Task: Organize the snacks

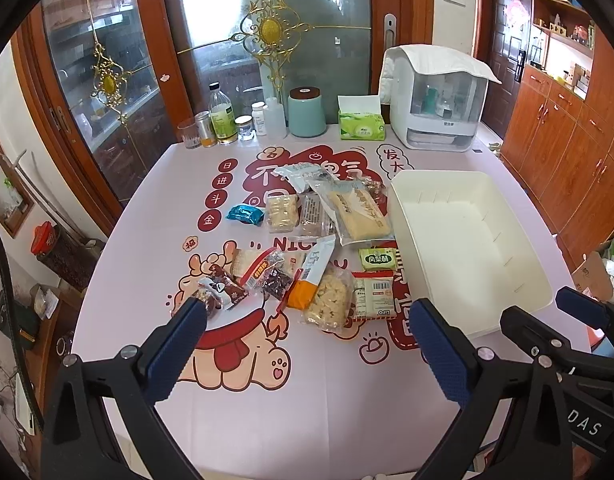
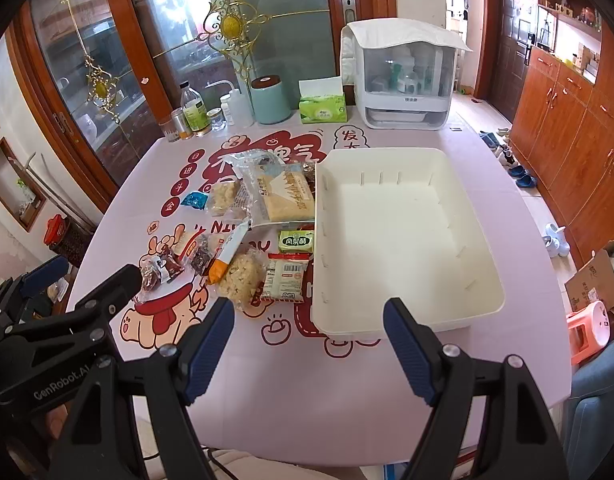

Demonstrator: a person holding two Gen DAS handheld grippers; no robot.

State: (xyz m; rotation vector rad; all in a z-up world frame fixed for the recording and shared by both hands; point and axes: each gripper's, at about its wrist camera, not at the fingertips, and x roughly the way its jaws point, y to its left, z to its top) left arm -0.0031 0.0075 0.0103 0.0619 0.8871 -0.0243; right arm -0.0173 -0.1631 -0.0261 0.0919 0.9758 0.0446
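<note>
A pile of wrapped snacks (image 1: 307, 240) lies on the pink patterned tablecloth, left of an empty white plastic bin (image 1: 467, 240). The pile (image 2: 259, 232) and the bin (image 2: 399, 236) also show in the right wrist view. Among the snacks are a large yellow cracker pack (image 1: 359, 212), a green packet (image 1: 379, 259), a white Lipo pack (image 1: 374, 294) and a blue packet (image 1: 245, 215). My left gripper (image 1: 307, 312) is open and empty, hovering near the front of the pile. My right gripper (image 2: 309, 320) is open and empty, just before the bin's near left corner.
At the table's far edge stand bottles and jars (image 1: 223, 120), a teal canister (image 1: 306, 112), a green tissue box (image 1: 361, 122) and a white bottle steriliser (image 1: 439, 100). Glass doors are behind. Wooden cabinets (image 2: 567, 120) and shoes (image 2: 519, 172) are to the right.
</note>
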